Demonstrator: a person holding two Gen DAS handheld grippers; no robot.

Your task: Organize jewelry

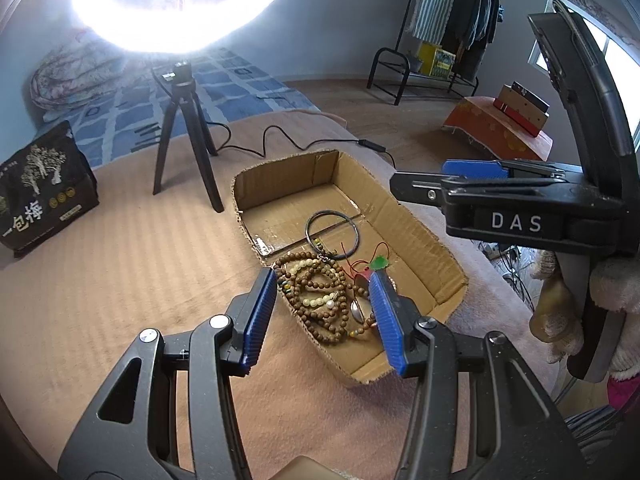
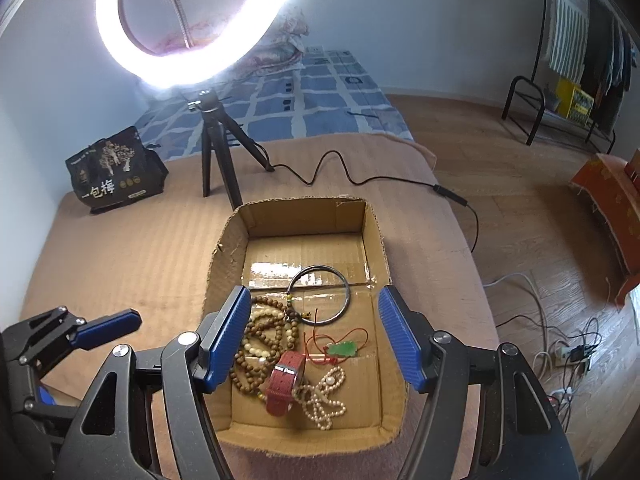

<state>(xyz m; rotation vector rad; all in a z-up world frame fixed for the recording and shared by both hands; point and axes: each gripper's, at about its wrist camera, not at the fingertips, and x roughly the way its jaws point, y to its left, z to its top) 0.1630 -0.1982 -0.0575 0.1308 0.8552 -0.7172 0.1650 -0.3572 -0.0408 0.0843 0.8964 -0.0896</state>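
Two tools hover over the cardboard box (image 2: 376, 240) on the bed: the left tool (image 1: 324, 316) and right tool (image 2: 312, 336), both spread wide and holding nothing. Inside the box lie wooden beads (image 2: 260, 332), a red watch (image 2: 284, 380), pearls (image 2: 324, 396), a green pendant (image 2: 344, 349) and a dark bangle (image 2: 318, 294).
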